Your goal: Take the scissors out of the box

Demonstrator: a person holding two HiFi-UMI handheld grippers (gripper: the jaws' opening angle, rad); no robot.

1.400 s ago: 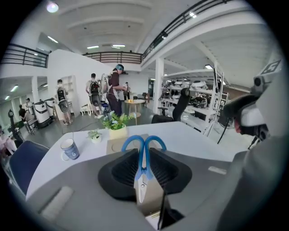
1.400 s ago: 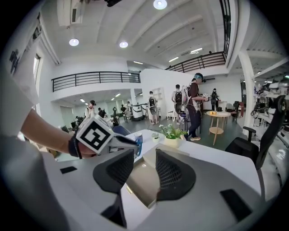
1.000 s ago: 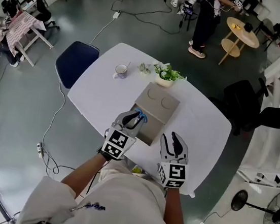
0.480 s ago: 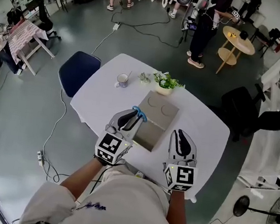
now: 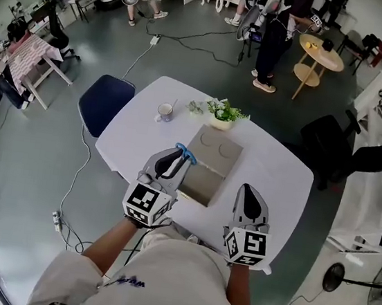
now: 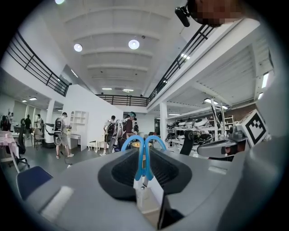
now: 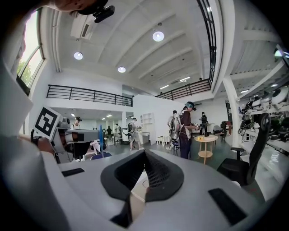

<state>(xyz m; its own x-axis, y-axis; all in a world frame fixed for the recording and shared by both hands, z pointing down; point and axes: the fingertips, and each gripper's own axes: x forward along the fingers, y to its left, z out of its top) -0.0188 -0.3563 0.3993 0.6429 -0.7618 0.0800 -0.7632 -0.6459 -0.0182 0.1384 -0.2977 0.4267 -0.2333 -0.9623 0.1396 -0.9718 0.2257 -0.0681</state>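
The white surface [image 5: 275, 173] carries a grey box [image 5: 218, 148]; the person's left forearm [image 5: 105, 249] and right forearm [image 5: 239, 293] reach forward from the bottom of the head view, each gripper held about level; the left gripper [image 5: 178, 157] sits over the box's near end, its fingers [image 6: 122, 173] narrow and clamped on the blades of the blue-handled scissors [image 6: 144, 153], whose loops stick up just past the fingertips, the box below them; the right gripper [image 5: 250, 192] hovers right of the box, its fingers [image 7: 160, 173] pressed together, nothing between them.
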